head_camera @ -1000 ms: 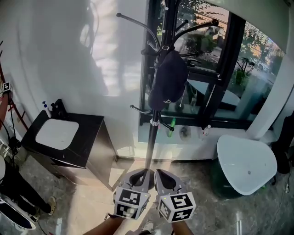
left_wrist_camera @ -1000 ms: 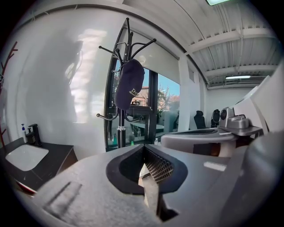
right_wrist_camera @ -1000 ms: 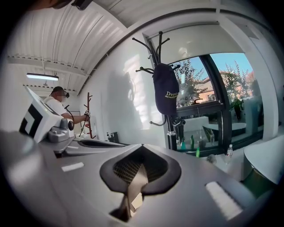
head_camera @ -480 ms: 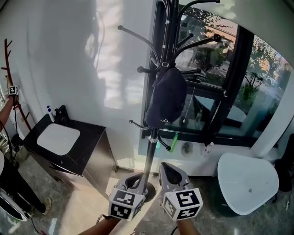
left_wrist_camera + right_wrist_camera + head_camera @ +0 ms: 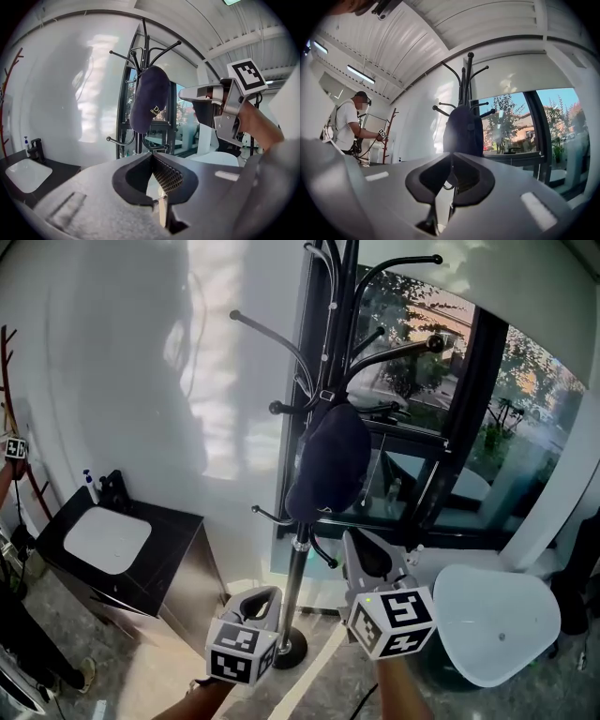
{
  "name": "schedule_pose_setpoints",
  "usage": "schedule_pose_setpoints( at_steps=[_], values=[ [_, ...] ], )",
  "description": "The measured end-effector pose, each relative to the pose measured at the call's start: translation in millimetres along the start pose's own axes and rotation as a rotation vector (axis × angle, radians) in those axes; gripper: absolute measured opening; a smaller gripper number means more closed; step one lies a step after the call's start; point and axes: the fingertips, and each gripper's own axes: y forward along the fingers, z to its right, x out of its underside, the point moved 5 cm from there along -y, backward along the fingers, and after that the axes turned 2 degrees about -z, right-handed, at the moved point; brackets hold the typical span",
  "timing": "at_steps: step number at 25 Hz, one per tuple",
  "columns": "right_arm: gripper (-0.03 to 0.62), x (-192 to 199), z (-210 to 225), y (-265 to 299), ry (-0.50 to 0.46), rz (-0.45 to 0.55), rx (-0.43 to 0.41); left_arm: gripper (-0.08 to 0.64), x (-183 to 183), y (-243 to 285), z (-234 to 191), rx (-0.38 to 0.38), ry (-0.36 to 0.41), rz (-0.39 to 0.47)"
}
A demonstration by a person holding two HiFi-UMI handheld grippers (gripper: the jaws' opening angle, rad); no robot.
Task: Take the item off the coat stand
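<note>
Right, we're looking at a dark navy cap (image 5: 328,460), soft fabric, domed crown, hanging from one curved hook of the coat stand (image 5: 298,577). Stand is reading as black metal: slim round pole, thin arched arms with ball tips, round base plate. Left gripper (image 5: 264,596) is sitting low beside the pole, jaws pressed together with nothing between them, ribbed pad showing in its own view. Right gripper (image 5: 359,549) is riding higher, just right of the pole, jaws likewise together and empty. Cap is hanging above and ahead of both, clear of them, nearer the right one; in the right gripper view it's sitting dead centre over the jaw tips. We're also seeing a glossy black cabinet (image 5: 187,559) with a white inset top at left and a smooth white rounded tabletop (image 5: 497,606) at right.
</note>
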Motion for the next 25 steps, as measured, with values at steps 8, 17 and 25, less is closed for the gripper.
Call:
schedule_pose_setpoints(
  at_steps=[8,17,25],
  values=[
    [0.08,-30.8,25.2,22.6,-0.044,0.005,0.082,0.0,-25.5,19.7,-21.5,0.064,0.038,0.042],
    [0.117,-49.1,45.5,51.8,-0.03,0.0,0.083,0.0,-34.9,37.3,-26.0,0.129,0.041,0.051],
    [0.114,-58.1,40.0,77.5,-0.048,-0.012,0.062,0.0,-36.1,39.6,-38.8,0.117,0.073,0.05]
  ],
)
